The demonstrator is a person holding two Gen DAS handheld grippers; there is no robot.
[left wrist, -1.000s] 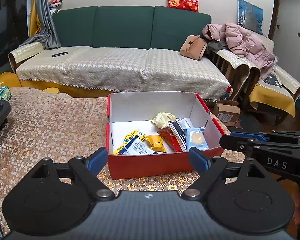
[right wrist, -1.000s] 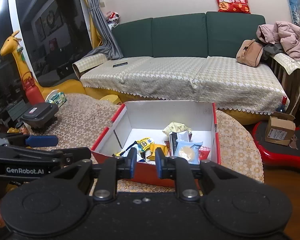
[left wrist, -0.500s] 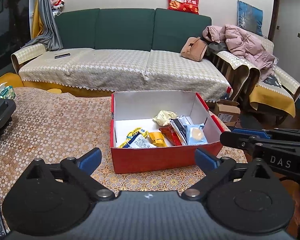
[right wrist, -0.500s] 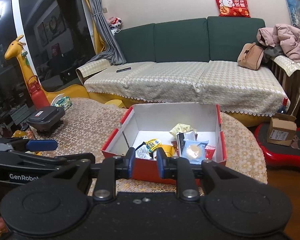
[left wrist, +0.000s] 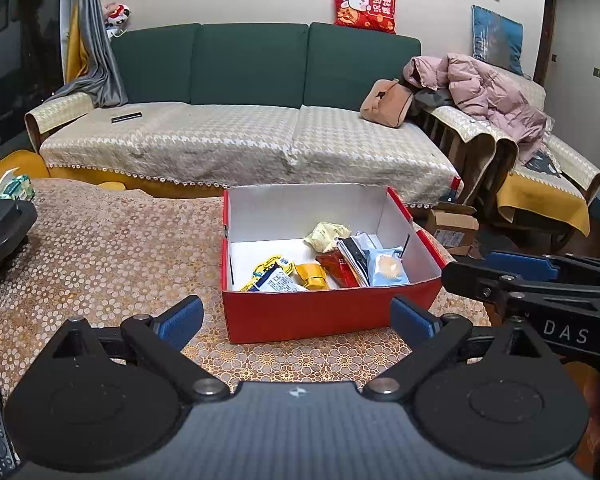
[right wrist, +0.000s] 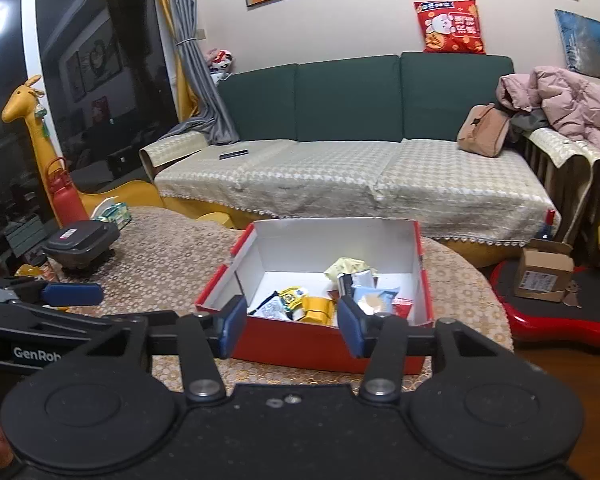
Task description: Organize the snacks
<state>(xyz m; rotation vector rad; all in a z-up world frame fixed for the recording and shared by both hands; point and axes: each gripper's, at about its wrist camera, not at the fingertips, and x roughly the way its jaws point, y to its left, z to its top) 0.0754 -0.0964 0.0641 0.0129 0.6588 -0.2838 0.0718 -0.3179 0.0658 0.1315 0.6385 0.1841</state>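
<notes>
Red cardboard box [left wrist: 328, 312] sits toward the right edge of the patterned surface [left wrist: 100, 256], with snack packets [left wrist: 332, 264] gathered inside against its near wall. Left hand-held gripper [left wrist: 296, 318] stands fully apart, nothing between its pads. Right hand-held gripper [right wrist: 292, 326] has just been opening from nearly together; it is empty. Both have drawn back from the box. Judgement: the packing appears finished, or a fresh pick follows.

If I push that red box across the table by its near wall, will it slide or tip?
The red box would likely slide: it sits low, wide and flat on the tablecloth. It is probably light, holding only a few small snack packets. Its thin cardboard walls may flex under a hard push.
</notes>
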